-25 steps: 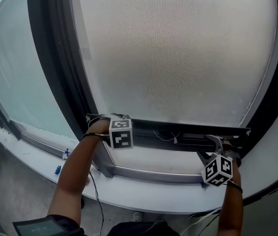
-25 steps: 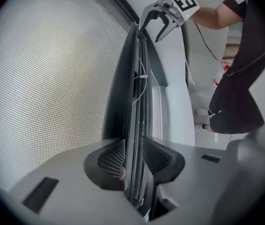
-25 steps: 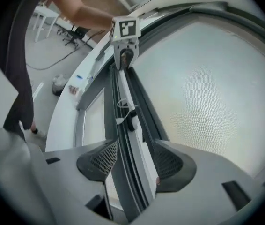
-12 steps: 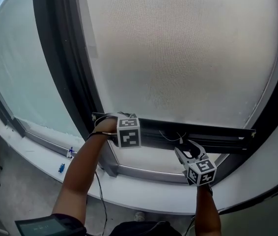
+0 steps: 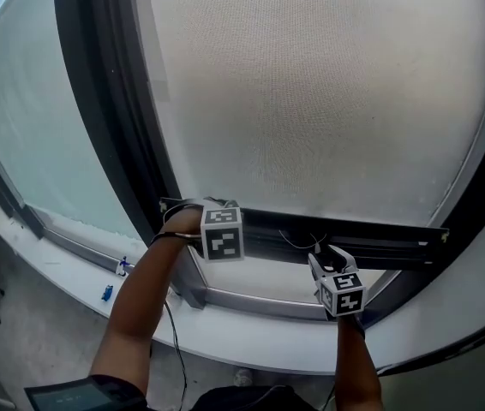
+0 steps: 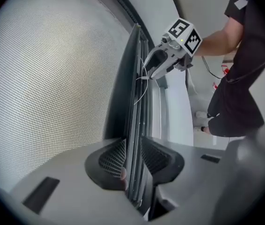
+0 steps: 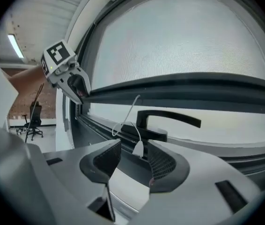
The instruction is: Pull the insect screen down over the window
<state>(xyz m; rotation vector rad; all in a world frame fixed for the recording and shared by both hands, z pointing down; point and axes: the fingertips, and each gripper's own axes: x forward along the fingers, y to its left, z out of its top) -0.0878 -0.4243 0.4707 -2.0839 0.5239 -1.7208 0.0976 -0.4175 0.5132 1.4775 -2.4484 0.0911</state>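
Backdrop: pale window glass behind a dark frame, with a white window sill [image 5: 225, 332] running below.
Insect screen [image 5: 311, 101]: grey mesh covering most of the pane; its top edge is cut off by every view.
Bottom bar [image 5: 371, 240]: dark rail at the foot of the mesh, hanging just above the lower frame and not yet down on it.
Left gripper [image 6: 132, 158]: clenched on the bar's left end, its jaws having just been closing. In the head view, the hand and marker cube hide them.
Right gripper [image 7: 135, 161]: jaws apart though just closing, near the bar's middle.
Pull cord [image 7: 128, 114]: thin loop hanging from the bar.
White tab [image 7: 137, 149]: sits between the right pads; contact cannot be told.
Window handle [image 7: 170, 118]: black lever beyond the tab.
Blue bits [image 5: 114, 268]: too small to identify.
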